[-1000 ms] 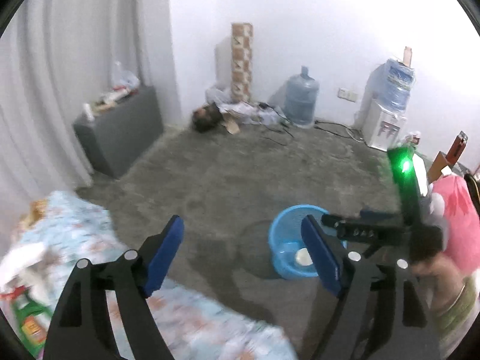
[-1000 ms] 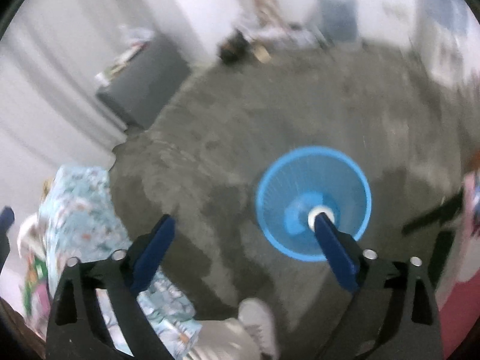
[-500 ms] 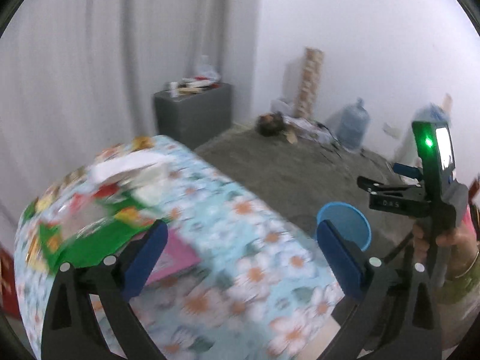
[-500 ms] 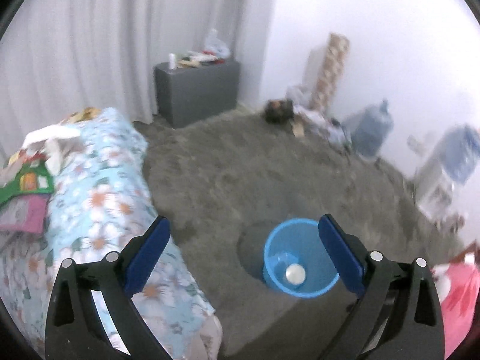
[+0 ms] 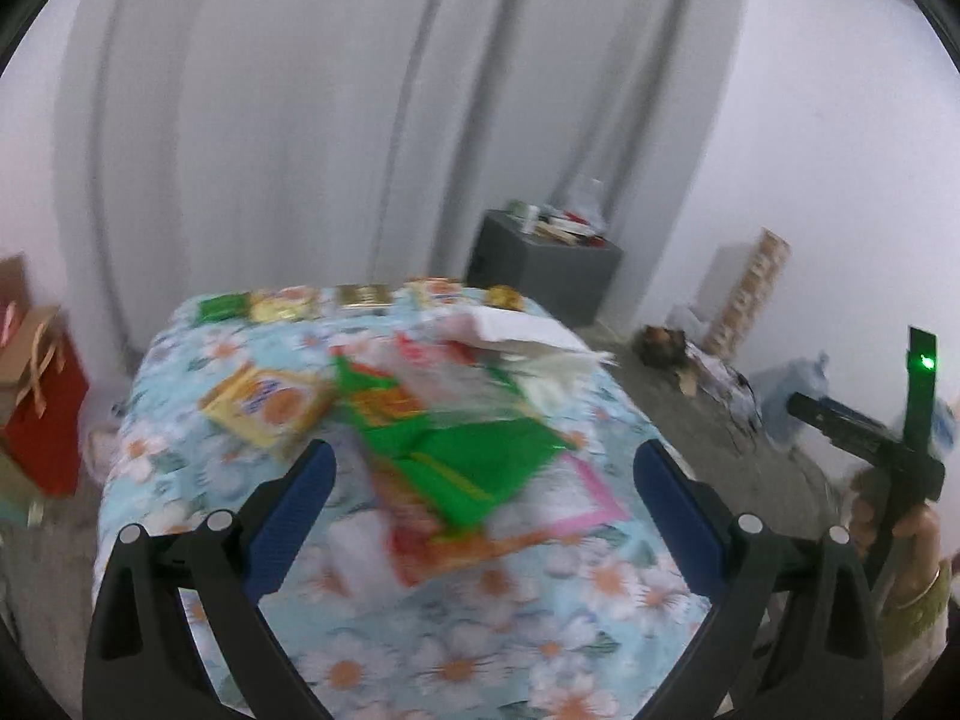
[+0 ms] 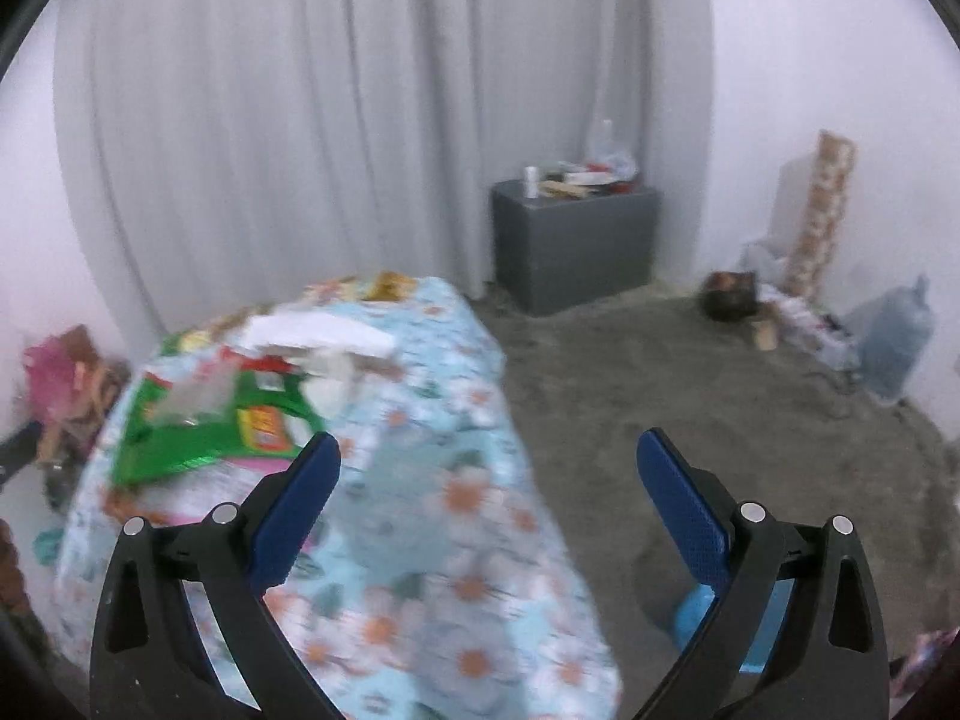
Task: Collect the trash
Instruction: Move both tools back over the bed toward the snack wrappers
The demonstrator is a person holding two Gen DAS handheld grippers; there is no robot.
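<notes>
A table with a floral blue cloth (image 5: 456,648) carries trash: a green wrapper (image 5: 474,462), a yellow packet (image 5: 264,405), crumpled white paper (image 5: 522,336) and small wrappers along the far edge (image 5: 360,297). My left gripper (image 5: 483,498) is open and empty, hovering above the green wrapper. My right gripper (image 6: 489,495) is open and empty, over the table's right side; the green wrapper (image 6: 198,426) and white paper (image 6: 318,336) lie to its left. The blue basket (image 6: 690,618) stands on the floor, partly hidden behind the right finger.
A grey cabinet (image 6: 573,240) with clutter stands by the curtain. A water bottle (image 6: 894,342) and floor clutter (image 6: 738,294) sit along the right wall. A red gift bag (image 5: 42,408) stands left of the table. The right gripper's handle (image 5: 888,450) shows in the left view.
Both grippers swung left and up from the blue basket on the floor to the table. The trash on the cloth now lies under the left gripper. Both stay open.
</notes>
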